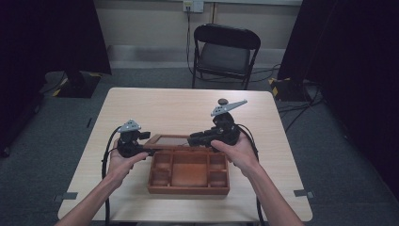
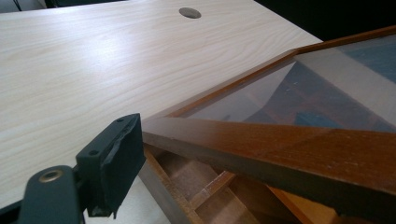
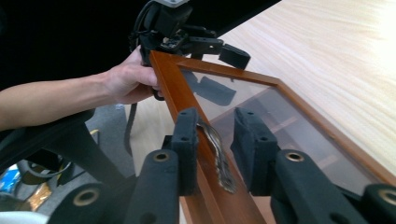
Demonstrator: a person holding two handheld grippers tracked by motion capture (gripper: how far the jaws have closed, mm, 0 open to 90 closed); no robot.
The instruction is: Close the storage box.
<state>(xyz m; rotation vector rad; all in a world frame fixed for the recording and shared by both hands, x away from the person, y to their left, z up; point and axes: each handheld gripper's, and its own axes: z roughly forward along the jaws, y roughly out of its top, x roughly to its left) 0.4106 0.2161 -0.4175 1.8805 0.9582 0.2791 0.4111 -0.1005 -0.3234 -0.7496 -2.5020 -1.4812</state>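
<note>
In the high view, the person's forearms are reaching in from the near edge of the counter (image 1: 141, 101), and each hand is holding a tool at the far side of a wooden box (image 1: 188, 186) sitting near the counter's front. The box is divided into small compartments around a larger middle one, and its glass-paned lid (image 1: 171, 140) is standing raised off the far rim.

The left tool (image 1: 143, 149) is sitting at the lid's left corner. In the left gripper view, one black pad (image 2: 114, 161) is lying just beside the lid's wooden frame (image 2: 280, 149); the other jaw is out of sight, so I cannot tell whether this tool is clenched or released.

The right tool (image 1: 196, 139) is meeting the lid's right end. In the right gripper view, its two jaws are straddling the frame rail (image 3: 187, 112) with a metal latch (image 3: 219, 156) lying between them; the left pad (image 3: 187, 149) is touching the wood while the right pad (image 3: 250, 147) is standing slightly apart, so the jaws are sitting around the rail, not fully clamped. Farther along the rail, the left hand (image 3: 126, 81) is holding the other tool at the lid's far corner.

Beyond the counter, a black folding chair (image 1: 225, 52) is standing on grey carpet against the wall.
</note>
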